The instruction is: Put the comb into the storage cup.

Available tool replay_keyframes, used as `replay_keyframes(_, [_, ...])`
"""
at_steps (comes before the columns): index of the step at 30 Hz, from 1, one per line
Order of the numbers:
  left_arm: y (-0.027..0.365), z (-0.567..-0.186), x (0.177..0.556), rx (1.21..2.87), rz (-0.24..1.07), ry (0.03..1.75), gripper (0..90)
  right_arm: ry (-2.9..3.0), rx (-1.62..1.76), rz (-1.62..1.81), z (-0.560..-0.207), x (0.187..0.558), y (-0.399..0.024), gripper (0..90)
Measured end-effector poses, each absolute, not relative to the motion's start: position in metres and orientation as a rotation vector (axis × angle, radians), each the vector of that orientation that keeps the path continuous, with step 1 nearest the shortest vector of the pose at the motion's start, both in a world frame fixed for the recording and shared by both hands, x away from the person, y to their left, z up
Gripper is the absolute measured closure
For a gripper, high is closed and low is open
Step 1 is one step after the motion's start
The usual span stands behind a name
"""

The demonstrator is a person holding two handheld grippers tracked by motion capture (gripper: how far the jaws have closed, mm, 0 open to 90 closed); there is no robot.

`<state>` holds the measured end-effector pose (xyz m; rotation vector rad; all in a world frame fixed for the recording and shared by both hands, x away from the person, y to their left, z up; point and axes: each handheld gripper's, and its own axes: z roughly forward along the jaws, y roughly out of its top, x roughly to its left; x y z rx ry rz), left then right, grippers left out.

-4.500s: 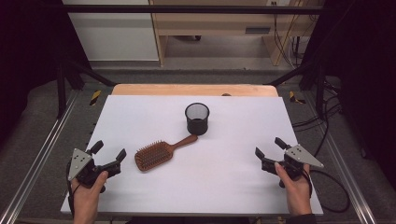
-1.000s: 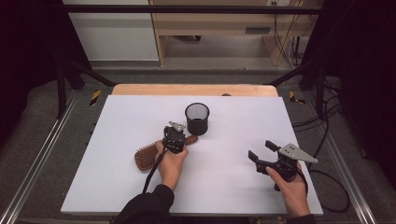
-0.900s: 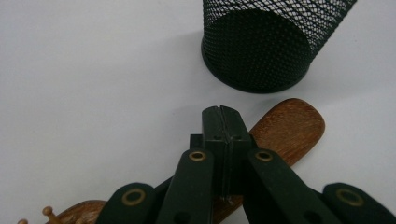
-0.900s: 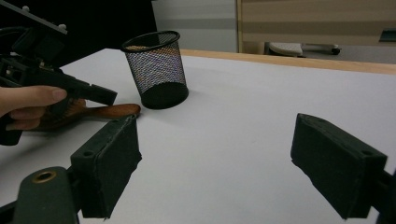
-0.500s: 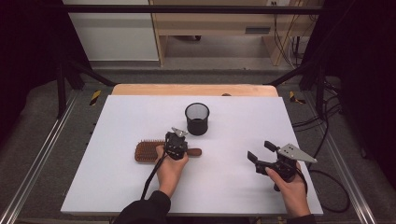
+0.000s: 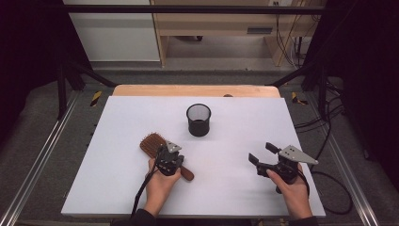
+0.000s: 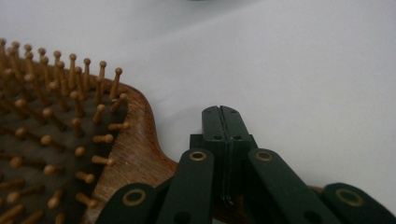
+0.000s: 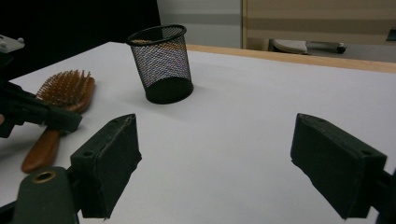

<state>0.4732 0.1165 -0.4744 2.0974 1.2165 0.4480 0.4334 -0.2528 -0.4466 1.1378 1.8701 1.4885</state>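
Pressing together with nothing between them, the left gripper's [image 6: 168, 159] jaws sit just above the hairbrush's [image 6: 151, 143] neck, where handle meets bristled head. The hairbrush lies flat on the white surface [image 6: 235, 193], near the mesh cup [image 6: 198, 119]. The right gripper [image 6: 264, 156], well apart from the hairbrush, holds its jaws spread and empty.

Even overhead light, white bench [image 6: 235, 197] bright, dark surround. Soft shadow under the mesh cup [image 8: 161, 63]. Left gripper view dim, bristles blurred up close.
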Motion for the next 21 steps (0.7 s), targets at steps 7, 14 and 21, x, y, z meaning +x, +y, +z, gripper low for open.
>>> replay_keyframes(7, [0.127, -0.474, 0.459, 2.118, 0.431, 1.191, 90.0, 1.872, 1.138, 1.488, -0.447, 0.433, -0.253, 15.3])
replay_keyframes(14, [0.144, -0.474, 0.448, 2.112, 0.435, 1.194, 90.0, 1.884, 1.137, 1.484, -0.447, 0.433, -0.252, 15.1])
replay_keyframes(21, [0.163, -0.473, 0.442, 2.112, 0.445, 1.210, 90.0, 1.887, 1.139, 1.487, -0.448, 0.433, -0.251, 14.9])
